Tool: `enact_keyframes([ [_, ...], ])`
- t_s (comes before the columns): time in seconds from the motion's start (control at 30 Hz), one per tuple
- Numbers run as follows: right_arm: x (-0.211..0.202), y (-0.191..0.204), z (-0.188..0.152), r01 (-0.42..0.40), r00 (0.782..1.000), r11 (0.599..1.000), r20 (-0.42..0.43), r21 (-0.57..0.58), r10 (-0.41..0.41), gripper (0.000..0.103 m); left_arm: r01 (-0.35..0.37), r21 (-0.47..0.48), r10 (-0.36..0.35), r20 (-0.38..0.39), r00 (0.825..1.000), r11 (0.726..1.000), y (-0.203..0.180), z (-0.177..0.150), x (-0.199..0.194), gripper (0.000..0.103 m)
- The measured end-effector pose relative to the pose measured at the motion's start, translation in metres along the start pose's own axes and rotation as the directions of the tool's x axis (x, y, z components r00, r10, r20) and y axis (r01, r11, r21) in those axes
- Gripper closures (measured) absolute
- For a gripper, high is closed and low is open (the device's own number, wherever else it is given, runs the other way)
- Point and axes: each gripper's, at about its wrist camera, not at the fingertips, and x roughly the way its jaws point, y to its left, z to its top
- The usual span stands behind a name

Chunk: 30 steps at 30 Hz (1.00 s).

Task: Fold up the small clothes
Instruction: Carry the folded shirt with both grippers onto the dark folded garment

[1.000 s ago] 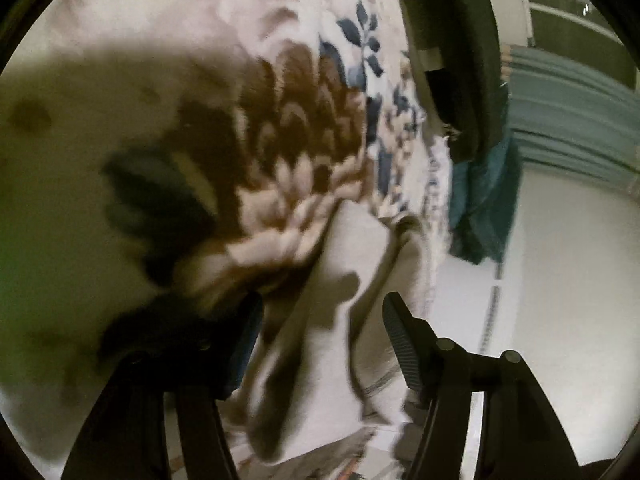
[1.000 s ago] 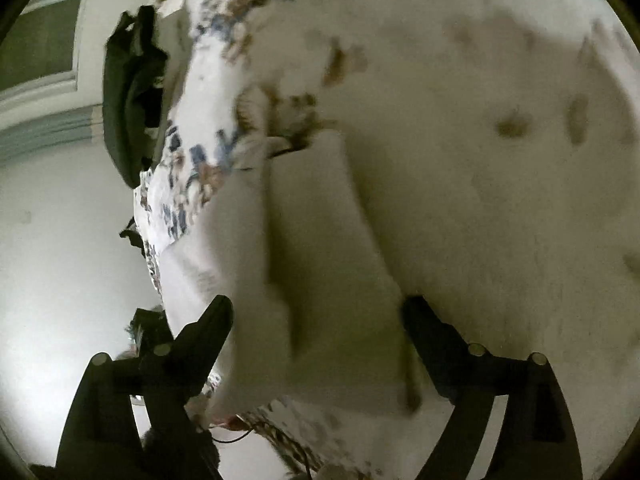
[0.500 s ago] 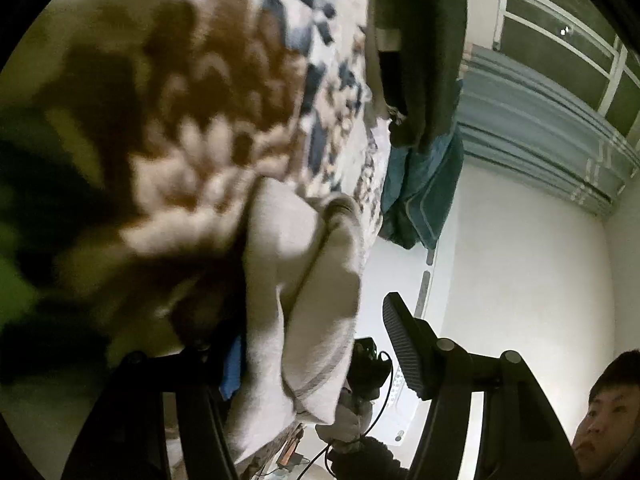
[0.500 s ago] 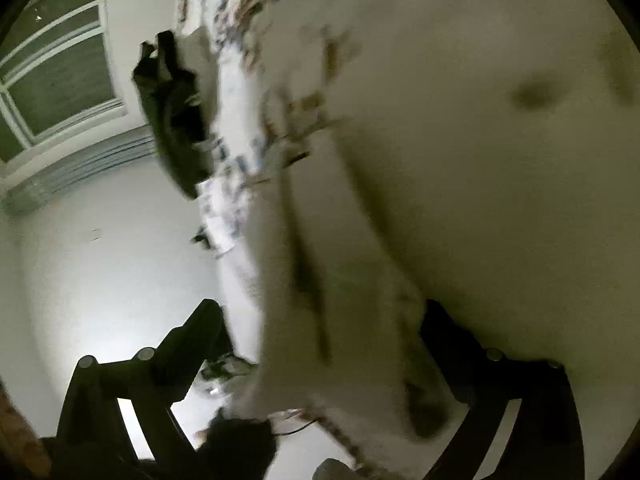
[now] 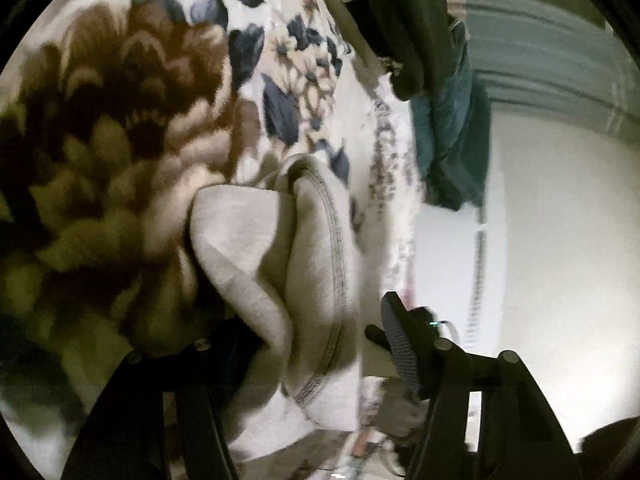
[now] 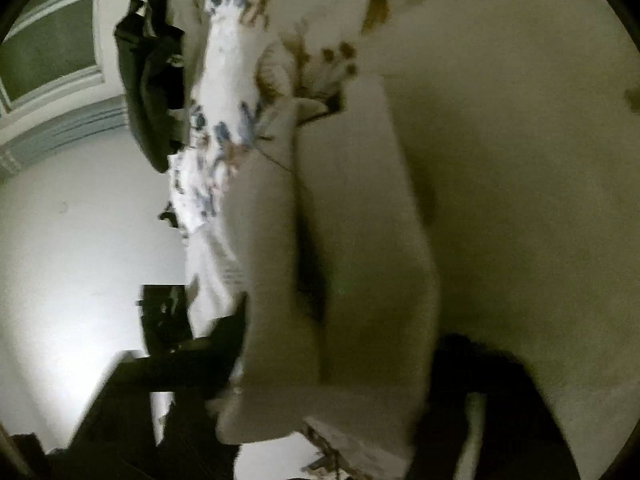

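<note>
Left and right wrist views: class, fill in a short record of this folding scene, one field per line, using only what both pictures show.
surface: flowered blanket, brown and dark blue blooms on cream
item being folded: cream garment, bunched, with a stitched hem
left gripper: jaws apart, garment lying between the fingers
right gripper: fingers either side of the garment; too blurred to tell whether it grips
other clothes: dark garment and teal garment hanging at the blanket's edge
image quality: dim, right wrist view blurred
</note>
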Motion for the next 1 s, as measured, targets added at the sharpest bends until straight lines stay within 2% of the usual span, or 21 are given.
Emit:
enact_keyframes([
  [0.03, 0.001, -0.001, 0.0, 0.008, 1.0, 1.0, 0.006, 0.001, -0.008, 0.067, -0.038, 0.022, 0.038, 0.002, 0.999, 0.999, -0.002, -0.002, -0.001, 0.077],
  [0.07, 0.001, -0.001, -0.001, 0.009, 1.0, 1.0, 0.017, 0.005, -0.009, 0.07, -0.075, 0.039, 0.075, 0.007, 0.997, 0.996, -0.004, -0.002, 0.001, 0.088],
  [0.13, 0.002, 0.0, -0.003, -0.003, 0.999, 1.0, 0.035, 0.007, 0.002, 0.08, -0.121, 0.069, 0.12, 0.03, 0.992, 0.99, -0.006, -0.006, -0.004, 0.09],
  [0.3, -0.005, 0.018, -0.014, -0.001, 0.996, 1.0, 0.095, -0.006, 0.002, 0.084, -0.162, 0.108, 0.156, 0.064, 0.986, 0.981, -0.018, -0.014, -0.02, 0.092],
  [0.47, -0.017, 0.046, -0.019, 0.004, 0.992, 1.0, 0.128, -0.021, -0.001, 0.085, -0.15, 0.159, 0.138, 0.081, 0.987, 0.976, -0.051, -0.014, -0.027, 0.093],
  [0.63, -0.03, 0.089, -0.016, 0.006, 0.989, 0.998, 0.149, -0.069, 0.005, 0.086, -0.132, 0.191, 0.113, 0.107, 0.988, 0.973, -0.082, 0.003, -0.045, 0.093],
  [0.83, -0.042, 0.171, 0.01, 0.005, 0.983, 0.99, 0.184, -0.139, 0.021, 0.086, -0.138, 0.249, 0.104, 0.147, 0.984, 0.959, -0.129, 0.054, -0.081, 0.093],
  [0.93, -0.04, 0.225, 0.037, -0.003, 0.977, 0.983, 0.207, -0.183, 0.042, 0.086, -0.14, 0.26, 0.094, 0.18, 0.979, 0.955, -0.149, 0.091, -0.097, 0.092],
  [1.0, -0.032, 0.264, 0.063, -0.018, 0.974, 0.976, 0.218, -0.219, 0.067, 0.086, -0.153, 0.277, 0.094, 0.216, 0.972, 0.948, -0.169, 0.13, -0.109, 0.092],
])
